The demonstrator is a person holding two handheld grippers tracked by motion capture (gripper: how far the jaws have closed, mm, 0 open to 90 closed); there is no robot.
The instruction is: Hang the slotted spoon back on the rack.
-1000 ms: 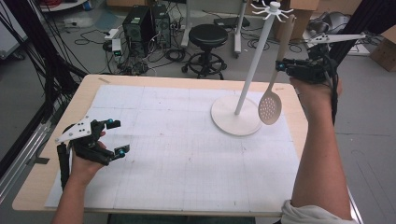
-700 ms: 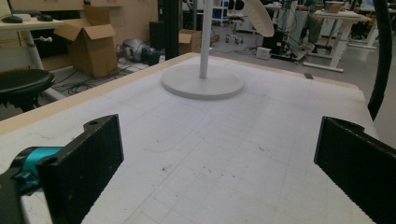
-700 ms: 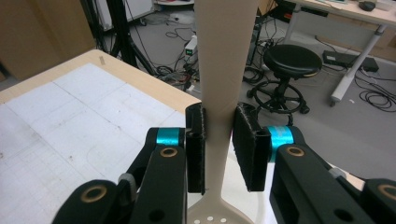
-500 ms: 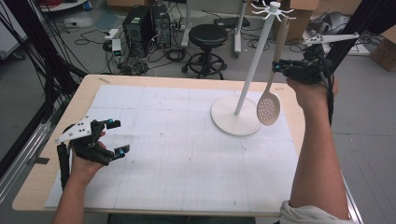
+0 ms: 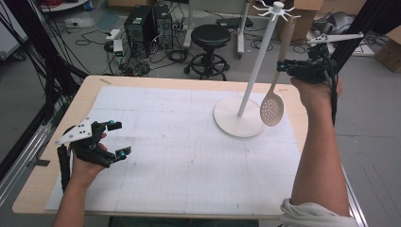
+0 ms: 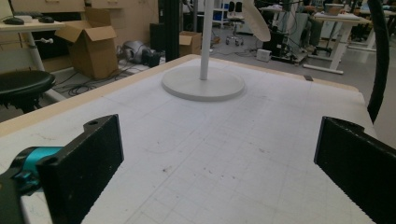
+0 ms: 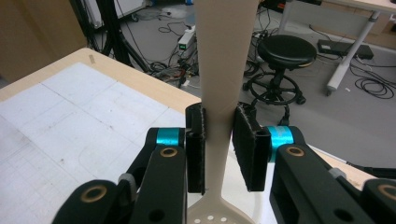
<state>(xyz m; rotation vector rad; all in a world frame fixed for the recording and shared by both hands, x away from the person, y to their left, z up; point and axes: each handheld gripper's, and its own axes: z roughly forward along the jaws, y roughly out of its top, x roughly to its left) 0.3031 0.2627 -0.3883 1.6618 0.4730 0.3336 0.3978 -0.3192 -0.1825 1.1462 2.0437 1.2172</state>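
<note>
A beige slotted spoon (image 5: 272, 109) hangs upright over the table's right side, its bowl down beside the white hook stand (image 5: 239, 124). My right gripper (image 5: 283, 67) is shut on the spoon's handle (image 7: 224, 70), which rises between the pads (image 7: 196, 144), with the perforated bowl (image 7: 219, 213) below them. The stand's pole (image 5: 257, 61) leans up to a ring of hooks (image 5: 276, 7) above the gripper. My left gripper (image 5: 120, 138) rests low at the table's left, open with nothing between its jaws. In the left gripper view (image 6: 219, 163) the stand base (image 6: 203, 84) lies ahead.
A white gridded mat (image 5: 179, 142) covers most of the wooden table (image 5: 33, 189). Beyond the far edge stand a black stool (image 5: 211, 35), computer towers (image 5: 144, 23) and floor cables. A black frame post (image 5: 47, 61) rises at the left.
My right gripper has shifted slightly left with the spoon, nearer the stand's pole. The left gripper has stayed put.
</note>
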